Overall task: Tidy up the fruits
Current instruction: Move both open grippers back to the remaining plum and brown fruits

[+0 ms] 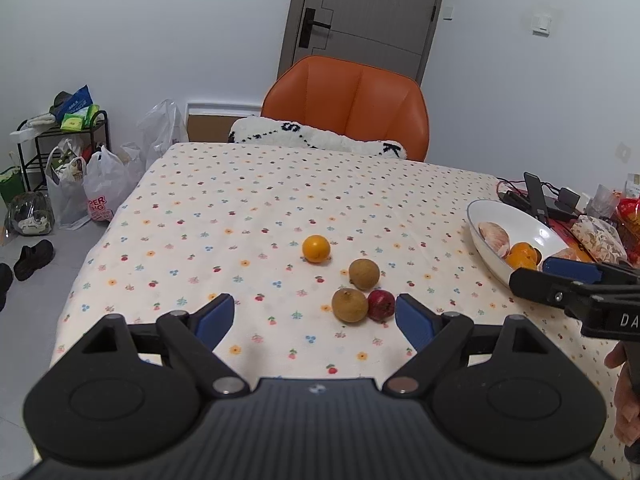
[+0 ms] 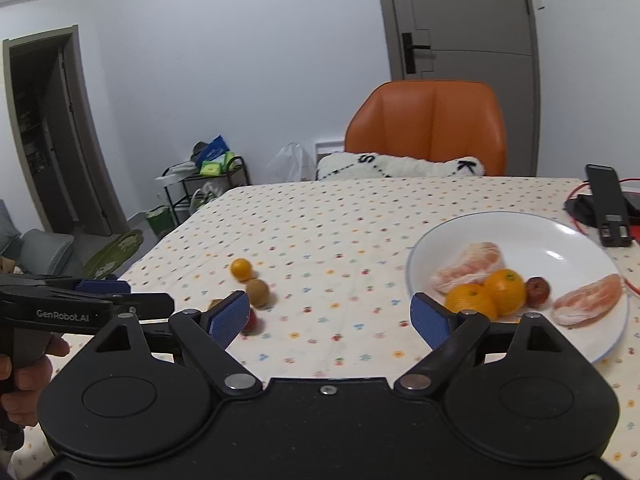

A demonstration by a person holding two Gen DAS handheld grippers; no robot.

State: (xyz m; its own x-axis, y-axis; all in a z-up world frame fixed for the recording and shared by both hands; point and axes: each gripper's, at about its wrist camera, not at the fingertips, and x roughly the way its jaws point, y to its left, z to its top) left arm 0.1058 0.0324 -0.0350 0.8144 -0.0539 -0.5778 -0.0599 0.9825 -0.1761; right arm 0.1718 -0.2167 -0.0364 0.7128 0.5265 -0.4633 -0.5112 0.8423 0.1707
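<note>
At the time of inspection four small fruits remained loose on the patterned tablecloth (image 1: 248, 208): one orange (image 1: 316, 248) set farthest back, a brown round fruit (image 1: 364, 274) nearer, a second brown fruit (image 1: 349, 305) nearer again, and a small dark red fruit (image 1: 381, 305) touching that second brown one on its right. The white plate (image 2: 560, 240), well apart to the right of this group, already carried two oranges (image 2: 488, 294), a small red fruit (image 2: 537, 290) and two peeled citrus pieces (image 2: 468, 266). The left gripper (image 1: 314, 316) stood with its jaws spread wide and nothing between them, hanging low just short of the near brown fruit and the red one. The right gripper (image 2: 330, 316) was likewise spread and empty, positioned above the cloth between the loose group and the plate. In my judgement the loose fruits are light, firm and round, hence liable to roll under a glancing touch; the brown skins appear matt and should grip well, while the orange looks smoother. Each is best taken across its widest middle with the pads level on either side. The red fruit, being smallest and pressed against its neighbour, calls for care lest the neighbour be nudged away. The peeled pieces look soft and easily crushed.
</note>
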